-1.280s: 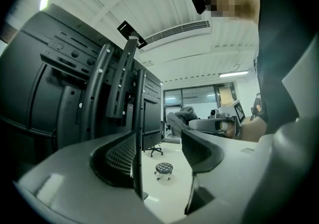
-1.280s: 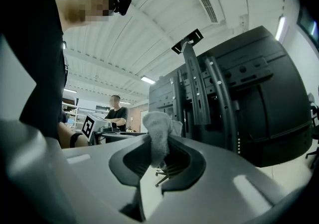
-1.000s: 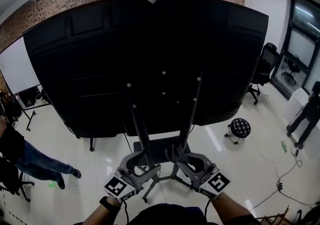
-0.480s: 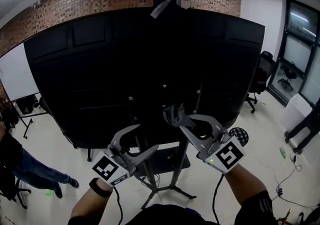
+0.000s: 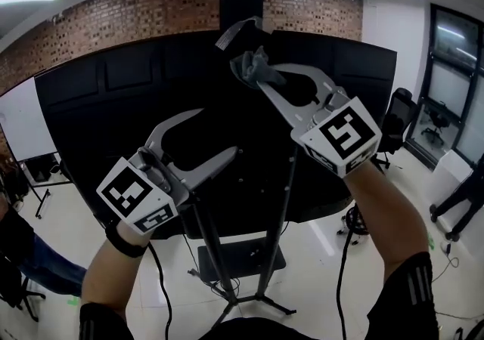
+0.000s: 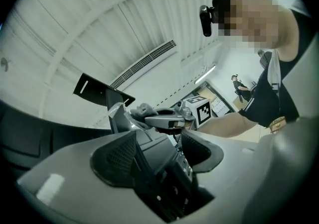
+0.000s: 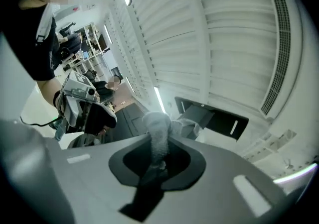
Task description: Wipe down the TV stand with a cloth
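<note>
Right gripper (image 5: pixel 255 78) held high beside the top edge of the large black television back (image 5: pixel 98 112), jaws clamped on a crumpled grey cloth (image 5: pixel 251 65), left gripper (image 5: pixel 219 133) held lower, jaws parted, nothing gripped.

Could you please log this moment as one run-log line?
right gripper: shut on crumpled grey cloth, high near top of large black TV | left gripper: open, empty

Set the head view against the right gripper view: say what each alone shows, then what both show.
Head view only: the stand's feet on the floor and a whiteboard at the far left. Right gripper view only: the ceiling vent. Both: the grey cloth pinched in the right tool, and the left tool, open and empty.
</note>
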{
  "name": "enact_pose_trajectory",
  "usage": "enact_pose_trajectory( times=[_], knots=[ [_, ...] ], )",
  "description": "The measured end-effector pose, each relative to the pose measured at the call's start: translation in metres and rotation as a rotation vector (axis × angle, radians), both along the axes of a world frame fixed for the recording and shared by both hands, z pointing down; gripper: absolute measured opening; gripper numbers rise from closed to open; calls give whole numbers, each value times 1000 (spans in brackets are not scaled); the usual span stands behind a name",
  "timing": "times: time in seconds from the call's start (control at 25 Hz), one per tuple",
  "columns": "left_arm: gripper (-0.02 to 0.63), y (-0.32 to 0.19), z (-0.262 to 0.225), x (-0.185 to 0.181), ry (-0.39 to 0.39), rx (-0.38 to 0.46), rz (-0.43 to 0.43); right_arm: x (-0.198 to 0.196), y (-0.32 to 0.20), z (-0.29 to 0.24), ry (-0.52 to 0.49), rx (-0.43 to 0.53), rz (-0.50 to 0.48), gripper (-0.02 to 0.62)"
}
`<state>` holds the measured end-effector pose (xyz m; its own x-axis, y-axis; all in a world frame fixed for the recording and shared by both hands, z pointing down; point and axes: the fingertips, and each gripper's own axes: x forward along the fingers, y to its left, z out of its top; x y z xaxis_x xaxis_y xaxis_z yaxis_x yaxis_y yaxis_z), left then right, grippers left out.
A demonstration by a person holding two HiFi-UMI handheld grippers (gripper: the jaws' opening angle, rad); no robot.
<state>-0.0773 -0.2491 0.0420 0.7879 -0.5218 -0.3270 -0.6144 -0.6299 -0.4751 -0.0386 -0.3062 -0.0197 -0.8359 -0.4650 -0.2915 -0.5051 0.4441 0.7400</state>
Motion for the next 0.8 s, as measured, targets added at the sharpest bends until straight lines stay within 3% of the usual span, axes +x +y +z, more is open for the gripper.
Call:
enact_pose_trajectory(
  times=[0.4, 0.6, 0.8],
  knots=[
    [310, -51, -100, -12, 18, 16, -105, -22, -20, -129, 77, 222, 134, 41],
    [310, -66, -122, -8, 51, 5, -117, -33, -36, -128, 209, 307, 245, 41],
    [310, -66, -117, 0, 33, -7, -120, -37, -42, -108, 269, 302, 268, 40]
  ],
)
